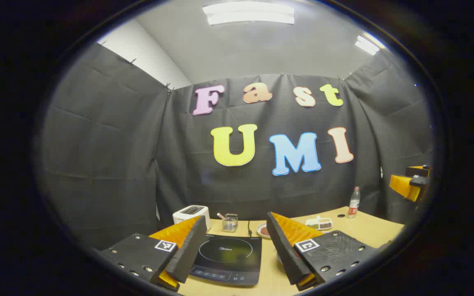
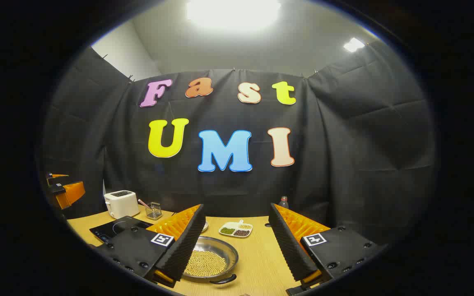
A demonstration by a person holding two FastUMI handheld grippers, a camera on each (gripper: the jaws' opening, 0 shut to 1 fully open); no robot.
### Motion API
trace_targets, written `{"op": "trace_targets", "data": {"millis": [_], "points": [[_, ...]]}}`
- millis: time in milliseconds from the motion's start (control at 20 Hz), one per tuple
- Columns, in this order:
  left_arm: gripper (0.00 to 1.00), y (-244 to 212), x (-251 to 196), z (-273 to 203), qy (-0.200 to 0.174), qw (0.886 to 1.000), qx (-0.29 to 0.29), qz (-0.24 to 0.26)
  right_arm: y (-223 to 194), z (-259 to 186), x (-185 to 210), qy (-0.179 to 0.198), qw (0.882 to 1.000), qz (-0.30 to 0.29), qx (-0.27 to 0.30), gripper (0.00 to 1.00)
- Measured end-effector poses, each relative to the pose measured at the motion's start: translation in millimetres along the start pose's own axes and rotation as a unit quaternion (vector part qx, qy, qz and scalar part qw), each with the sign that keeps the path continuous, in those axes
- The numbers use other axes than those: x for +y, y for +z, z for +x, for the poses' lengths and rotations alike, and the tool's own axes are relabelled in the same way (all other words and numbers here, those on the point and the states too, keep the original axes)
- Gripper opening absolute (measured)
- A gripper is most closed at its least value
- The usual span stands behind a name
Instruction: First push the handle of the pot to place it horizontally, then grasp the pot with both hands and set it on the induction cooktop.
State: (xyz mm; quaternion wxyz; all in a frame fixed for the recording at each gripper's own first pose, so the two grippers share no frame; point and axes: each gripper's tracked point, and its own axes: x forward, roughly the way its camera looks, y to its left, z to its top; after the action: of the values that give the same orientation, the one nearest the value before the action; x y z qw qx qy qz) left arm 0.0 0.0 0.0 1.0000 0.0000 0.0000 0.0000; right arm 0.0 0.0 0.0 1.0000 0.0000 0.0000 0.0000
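Both grippers hang above a wooden table (image 2: 257,263), fingers spread wide, nothing between them. Left gripper (image 1: 237,250), in the left gripper view, is released; between its fingers sits the black cooktop (image 1: 228,257), flat on the table, bare on top. Right gripper (image 2: 237,242), in the right gripper view, is also released; just past its left finger sits the pot (image 2: 208,261), a shallow metal pan full of yellow beans, on the table to the right of the cooktop (image 2: 115,227) and apart from it. One dark pot handle (image 2: 222,280) shows at the near rim, pointing toward the camera. Far left: white toaster (image 1: 191,213), then a small glass cup (image 1: 230,222) with a pink stick in it, then a small dish (image 1: 263,230) behind the cooktop. Divided white tray (image 2: 236,229) with green, dark and pale grains lies beyond the pot. Bottle (image 1: 354,202) with a red cap stands at the far right by the cloth wall. Right gripper's body (image 1: 410,183) shows at the right edge of the left gripper view; left gripper's body (image 2: 62,189) at the left edge of the right gripper view.
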Motion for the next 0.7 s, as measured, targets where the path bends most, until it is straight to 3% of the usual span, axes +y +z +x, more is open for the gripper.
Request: {"op": "trace_targets", "data": {"millis": [700], "points": [[0.87, 3.7, -12.3, 9.7, -0.020, 1.000, -0.006, 0.000, 1.5, -0.9, -1.1, -0.002, 1.000, -0.002, -0.003, 0.98]]}}
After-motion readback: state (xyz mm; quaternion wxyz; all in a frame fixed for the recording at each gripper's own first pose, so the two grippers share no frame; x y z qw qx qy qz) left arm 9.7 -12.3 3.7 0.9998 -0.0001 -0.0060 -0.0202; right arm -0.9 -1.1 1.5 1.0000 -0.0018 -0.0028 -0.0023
